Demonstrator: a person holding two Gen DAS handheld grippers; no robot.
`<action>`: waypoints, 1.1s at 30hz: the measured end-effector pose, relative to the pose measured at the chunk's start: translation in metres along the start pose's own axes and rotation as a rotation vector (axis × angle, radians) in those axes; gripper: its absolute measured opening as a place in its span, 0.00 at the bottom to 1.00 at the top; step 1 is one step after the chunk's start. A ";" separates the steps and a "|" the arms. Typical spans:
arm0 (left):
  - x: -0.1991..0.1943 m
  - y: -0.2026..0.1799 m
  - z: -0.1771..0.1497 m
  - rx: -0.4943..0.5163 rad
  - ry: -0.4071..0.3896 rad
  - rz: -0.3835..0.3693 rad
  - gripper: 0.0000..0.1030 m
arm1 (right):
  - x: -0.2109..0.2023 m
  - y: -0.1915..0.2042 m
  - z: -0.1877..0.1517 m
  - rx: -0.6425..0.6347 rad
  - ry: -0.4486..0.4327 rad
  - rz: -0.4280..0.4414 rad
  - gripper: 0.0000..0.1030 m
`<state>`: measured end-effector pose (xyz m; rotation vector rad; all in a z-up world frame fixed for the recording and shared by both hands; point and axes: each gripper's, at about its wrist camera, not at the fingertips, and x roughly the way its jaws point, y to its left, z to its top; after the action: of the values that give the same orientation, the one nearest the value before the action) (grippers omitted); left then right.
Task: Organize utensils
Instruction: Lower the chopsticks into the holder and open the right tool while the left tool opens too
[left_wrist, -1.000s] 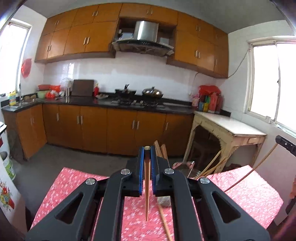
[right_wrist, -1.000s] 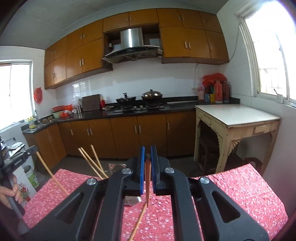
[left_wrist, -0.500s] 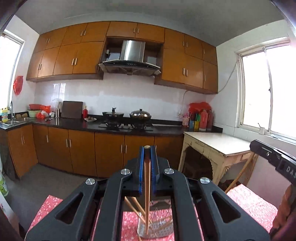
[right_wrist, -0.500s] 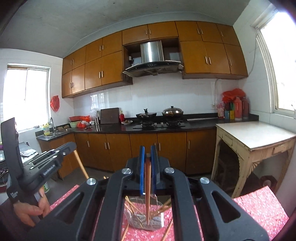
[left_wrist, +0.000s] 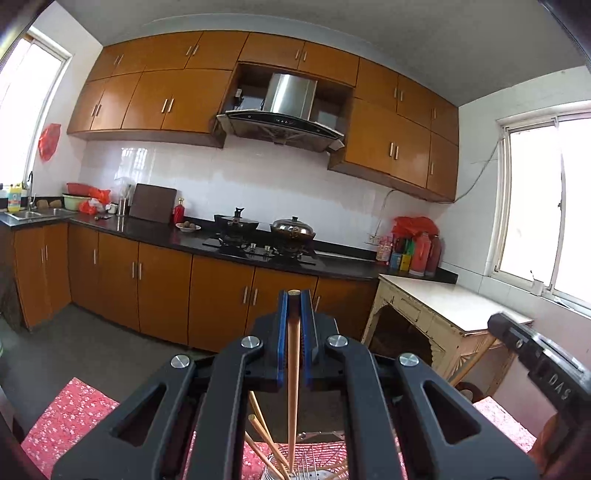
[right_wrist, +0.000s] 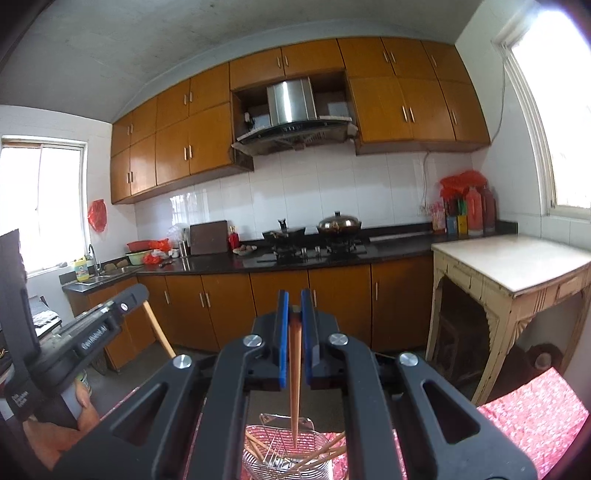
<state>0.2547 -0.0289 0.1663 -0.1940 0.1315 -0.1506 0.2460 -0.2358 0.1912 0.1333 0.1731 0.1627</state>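
Note:
My left gripper (left_wrist: 294, 299) is shut on a wooden chopstick (left_wrist: 293, 387) that hangs tip down over the wire utensil basket (left_wrist: 314, 469). My right gripper (right_wrist: 294, 299) is shut on another wooden chopstick (right_wrist: 294, 384), tip down just above the same wire basket (right_wrist: 284, 450). Several chopsticks (right_wrist: 317, 454) lean inside the basket. The left gripper also shows in the right wrist view (right_wrist: 92, 332), and the right gripper body shows in the left wrist view (left_wrist: 539, 362).
The basket stands on a table with a red flowered cloth (left_wrist: 70, 413). Behind are brown kitchen cabinets (left_wrist: 159, 291), a stove with pots (left_wrist: 266, 229) and a cream side table (right_wrist: 517, 266) at the right.
Both grippers have tilted and risen, so the table dropped out of view. The held chopsticks now hang over the basket, which sits low and centred in both views.

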 end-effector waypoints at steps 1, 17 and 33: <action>0.002 0.001 -0.002 -0.006 0.005 -0.002 0.06 | 0.007 -0.002 -0.004 0.006 0.009 0.000 0.07; 0.036 -0.006 -0.035 0.028 0.112 0.016 0.06 | 0.054 -0.009 -0.047 0.020 0.109 0.003 0.07; 0.031 0.002 -0.026 0.009 0.146 0.072 0.21 | 0.042 -0.024 -0.048 0.049 0.113 -0.091 0.45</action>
<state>0.2821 -0.0363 0.1373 -0.1691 0.2828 -0.0934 0.2818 -0.2463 0.1336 0.1650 0.2958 0.0757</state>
